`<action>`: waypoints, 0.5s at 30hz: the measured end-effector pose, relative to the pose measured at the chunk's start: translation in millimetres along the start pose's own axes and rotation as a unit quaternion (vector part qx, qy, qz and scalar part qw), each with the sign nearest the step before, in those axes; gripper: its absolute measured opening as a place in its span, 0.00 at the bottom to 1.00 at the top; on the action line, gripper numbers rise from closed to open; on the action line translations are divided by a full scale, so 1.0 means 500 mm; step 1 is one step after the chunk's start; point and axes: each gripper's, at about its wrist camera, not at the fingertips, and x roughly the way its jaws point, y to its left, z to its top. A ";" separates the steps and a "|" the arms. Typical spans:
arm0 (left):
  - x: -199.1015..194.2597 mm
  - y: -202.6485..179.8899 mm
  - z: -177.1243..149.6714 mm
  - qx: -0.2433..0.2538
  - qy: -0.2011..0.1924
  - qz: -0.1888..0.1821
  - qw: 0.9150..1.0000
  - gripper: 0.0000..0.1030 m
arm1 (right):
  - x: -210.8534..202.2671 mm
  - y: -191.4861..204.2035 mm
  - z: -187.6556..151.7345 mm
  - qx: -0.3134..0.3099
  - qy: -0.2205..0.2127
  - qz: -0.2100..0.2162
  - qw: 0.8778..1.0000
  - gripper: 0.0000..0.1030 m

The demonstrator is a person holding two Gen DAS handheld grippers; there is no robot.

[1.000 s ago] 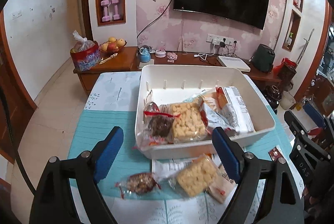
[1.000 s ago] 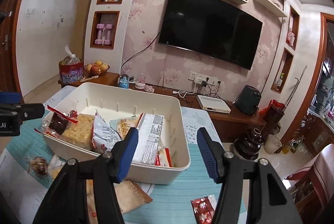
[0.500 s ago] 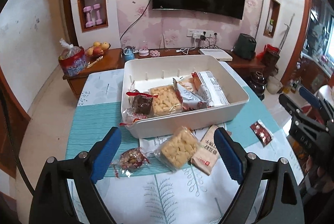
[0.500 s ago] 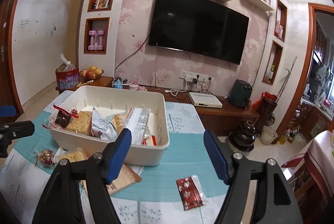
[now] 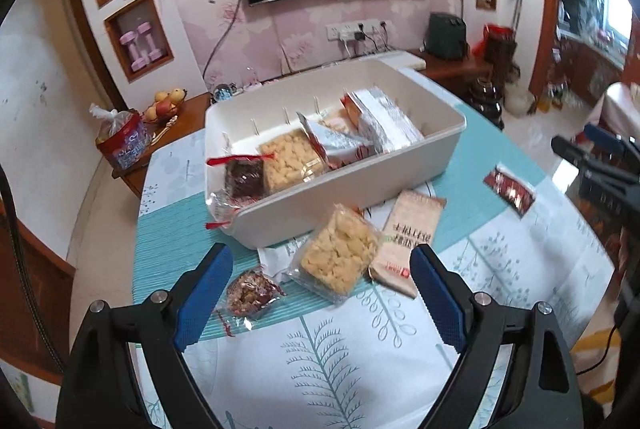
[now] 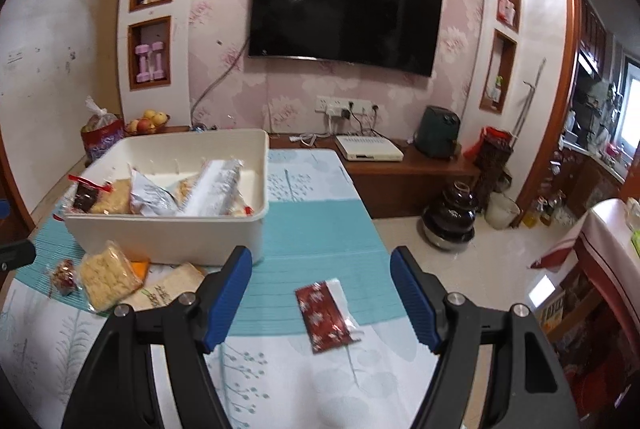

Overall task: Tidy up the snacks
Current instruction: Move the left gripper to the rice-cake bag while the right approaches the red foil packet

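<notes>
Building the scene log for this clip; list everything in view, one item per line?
cream plastic storage bin: 1, cream, on the teal table mat, holding several snack packets
clear-wrapped yellow puffed-rice bar: 1, yellow, on the table in front of the bin
clear-wrapped dark nut cake: 1, brown-red, left of the rice bar
beige paper snack packet: 1, beige, right of the rice bar
red foil snack packet: 1, red, alone on the table, between the right gripper's fingers in its view
black wall television: 1, black, on the pink wall
pink dumbbells: 2, pink, in a wall niche
fruit bowl: 1, mixed colours, on the sideboard
left gripper: 1, black with blue pads, open
right gripper: 1, same, open
</notes>
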 end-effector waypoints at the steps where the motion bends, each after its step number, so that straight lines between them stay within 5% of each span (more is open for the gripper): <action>1: 0.007 -0.003 -0.002 0.004 0.004 0.000 1.000 0.87 | 0.007 -0.006 -0.005 0.004 0.006 -0.003 1.000 0.70; 15: 0.140 -0.024 -0.026 0.024 0.061 0.035 0.997 0.87 | 0.102 -0.046 -0.089 0.042 0.081 0.013 0.996 0.70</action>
